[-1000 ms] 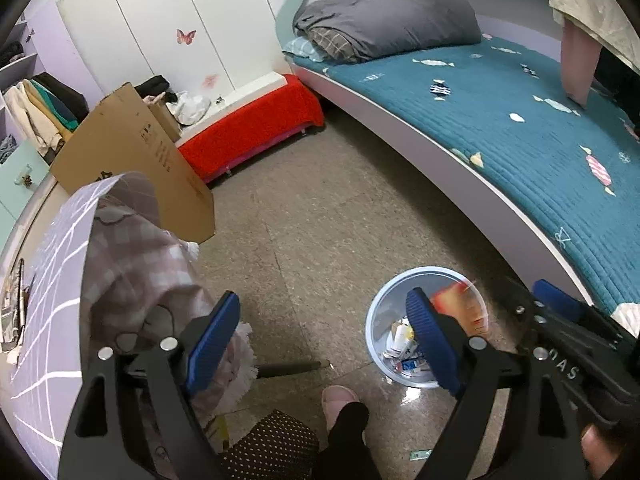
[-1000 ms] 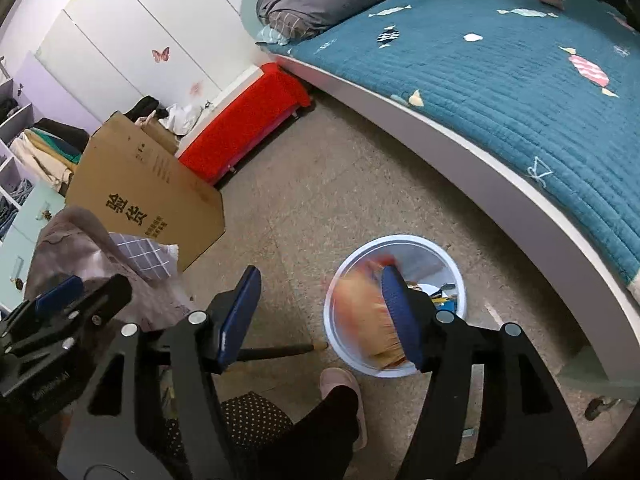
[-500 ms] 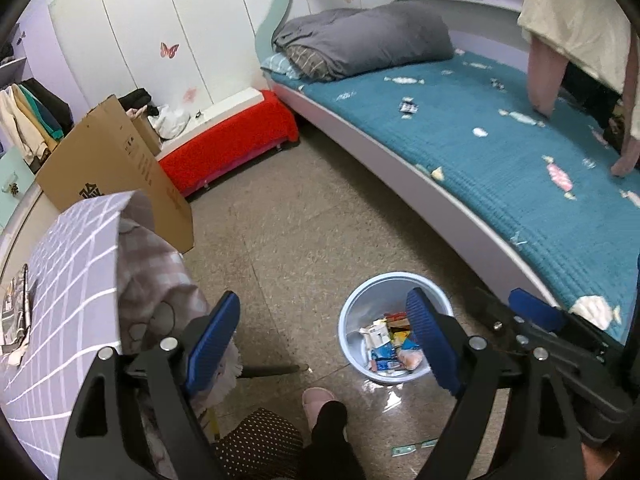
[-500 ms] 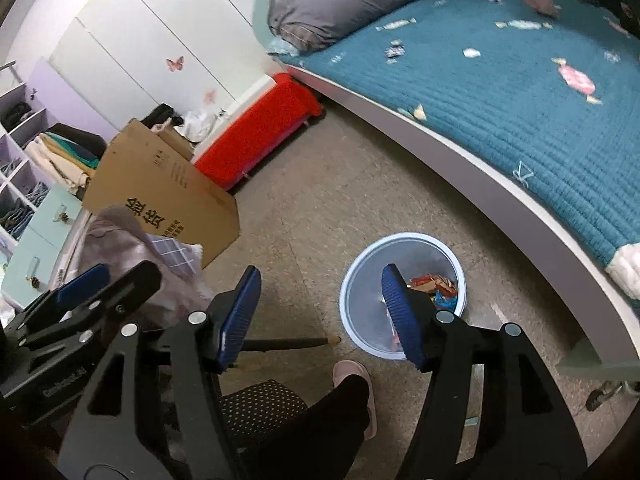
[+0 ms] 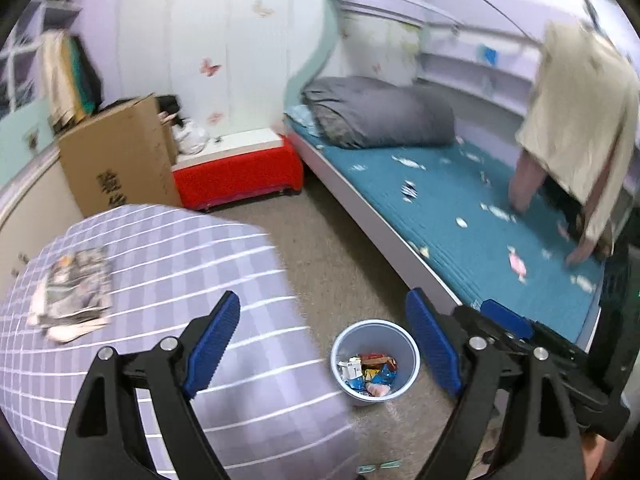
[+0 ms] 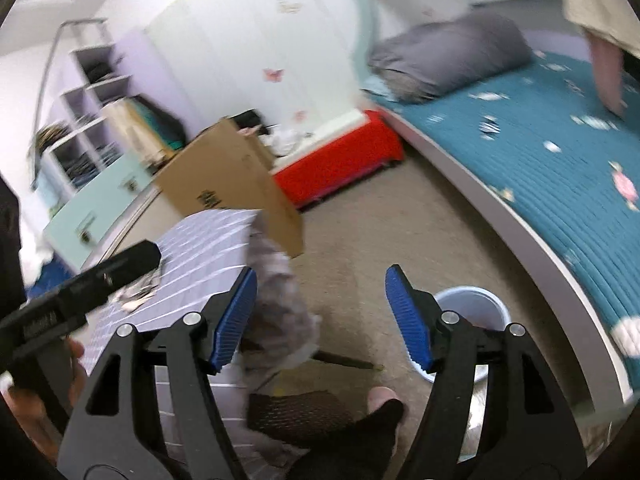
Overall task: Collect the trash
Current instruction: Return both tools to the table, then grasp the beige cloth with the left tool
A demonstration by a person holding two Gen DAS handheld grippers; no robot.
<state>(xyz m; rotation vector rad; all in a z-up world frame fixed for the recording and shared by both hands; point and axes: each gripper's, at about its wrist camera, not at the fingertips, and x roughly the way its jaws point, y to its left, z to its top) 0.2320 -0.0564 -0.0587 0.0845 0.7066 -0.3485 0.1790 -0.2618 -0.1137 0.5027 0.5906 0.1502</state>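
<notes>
With wrappers piled in the bin (image 5: pixel 375 362) at 6 o'clock, left gripper (image 5: pixel 320 346) hung released & empty, right gripper (image 6: pixel 320 318) opening w/ nothing between, paper scrap (image 5: pixel 70 294) on checked table (image 5: pixel 192 248) at 9 o'clock left.

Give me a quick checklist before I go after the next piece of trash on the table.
1. Left hand-held gripper empty, jaws wide: ok.
2. Right hand-held gripper empty, jaws opening: ok.
3. Bin upright on the floor with wrappers inside and room left: ok.
4. Next target in sight, crumpled paper on the checked tablecloth: ok.
5. Is that paper really trash: cannot tell.
6. View sharp enough to aim: not ok, both cameras blurred.
</notes>
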